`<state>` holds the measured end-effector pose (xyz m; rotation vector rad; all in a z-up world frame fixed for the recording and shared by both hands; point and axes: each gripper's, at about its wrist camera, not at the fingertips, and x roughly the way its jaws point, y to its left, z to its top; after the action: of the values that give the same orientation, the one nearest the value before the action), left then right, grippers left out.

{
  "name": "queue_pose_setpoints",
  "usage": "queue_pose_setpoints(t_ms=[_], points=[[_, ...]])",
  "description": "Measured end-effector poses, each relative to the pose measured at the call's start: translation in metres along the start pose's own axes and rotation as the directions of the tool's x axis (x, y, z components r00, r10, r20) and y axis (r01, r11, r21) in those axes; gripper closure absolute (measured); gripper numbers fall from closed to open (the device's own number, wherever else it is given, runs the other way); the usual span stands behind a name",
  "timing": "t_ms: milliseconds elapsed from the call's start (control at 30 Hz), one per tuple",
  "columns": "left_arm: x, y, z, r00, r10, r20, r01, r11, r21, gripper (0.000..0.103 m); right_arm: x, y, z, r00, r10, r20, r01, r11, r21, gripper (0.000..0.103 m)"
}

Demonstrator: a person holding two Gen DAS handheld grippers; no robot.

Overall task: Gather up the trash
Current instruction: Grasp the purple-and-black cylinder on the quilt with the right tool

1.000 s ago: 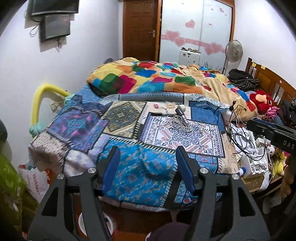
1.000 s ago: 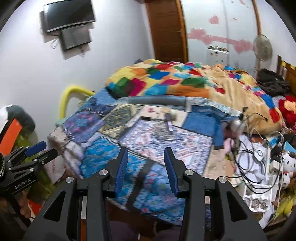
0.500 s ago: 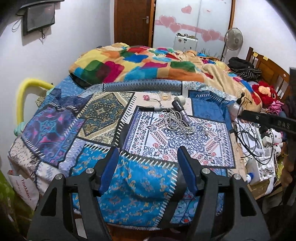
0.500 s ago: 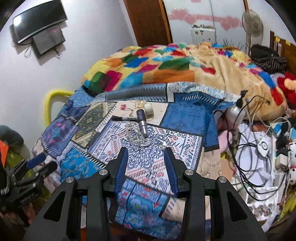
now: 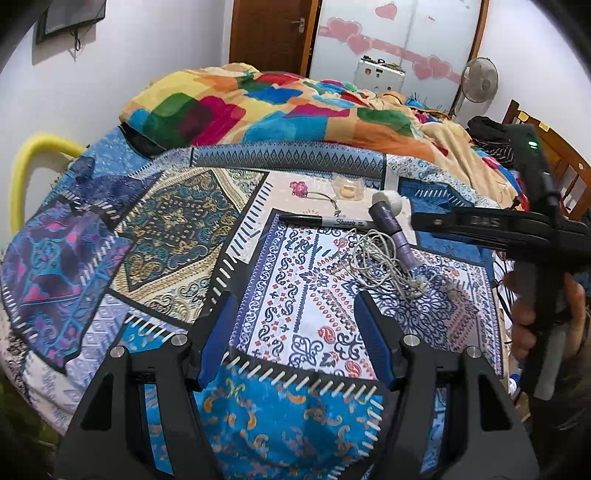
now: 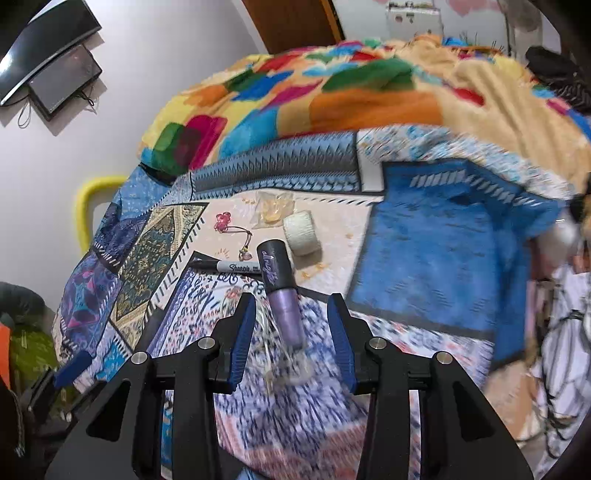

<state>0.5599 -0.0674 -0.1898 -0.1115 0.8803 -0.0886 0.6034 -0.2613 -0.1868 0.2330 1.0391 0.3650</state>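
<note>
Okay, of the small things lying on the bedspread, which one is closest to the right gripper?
The purple tube with the black cap: its clear end lies between the open right gripper fingers. The Sharpie marker and white roll lie farther off.

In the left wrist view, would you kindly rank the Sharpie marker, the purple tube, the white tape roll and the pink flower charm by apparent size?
1. Purple tube and Sharpie marker: similar length, tube thicker.
2. White tape roll.
3. Pink flower charm, smallest.

— What covers the bed?
— A patchwork bedspread (image 5: 173, 236), with a multicoloured blanket (image 5: 280, 107) heaped behind it.
— And beyond?
— A wooden door (image 5: 271, 35), a standing fan (image 5: 480, 79) beside a wardrobe with pink hearts (image 5: 399, 33), and a wall-mounted screen (image 6: 44, 62). A yellow padded rail (image 5: 26, 166) curves beside the bed.
</note>
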Motion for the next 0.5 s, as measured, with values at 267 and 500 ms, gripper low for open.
queue_pose_setpoints(t_ms=[267,500], points=[[0.022,-0.006,0.002,0.999,-0.032,-0.026,0.032,0.999,0.004,0.038,0.049,-0.002,0.009,0.997,0.025,-0.073,-0.024,1.000,0.017,0.072],[0.034,-0.035,0.011,0.990,-0.114,-0.080,0.118,0.992,0.041,0.038,0.039,-0.006,0.001,0.998,0.050,-0.037,-0.049,0.999,0.017,0.078]])
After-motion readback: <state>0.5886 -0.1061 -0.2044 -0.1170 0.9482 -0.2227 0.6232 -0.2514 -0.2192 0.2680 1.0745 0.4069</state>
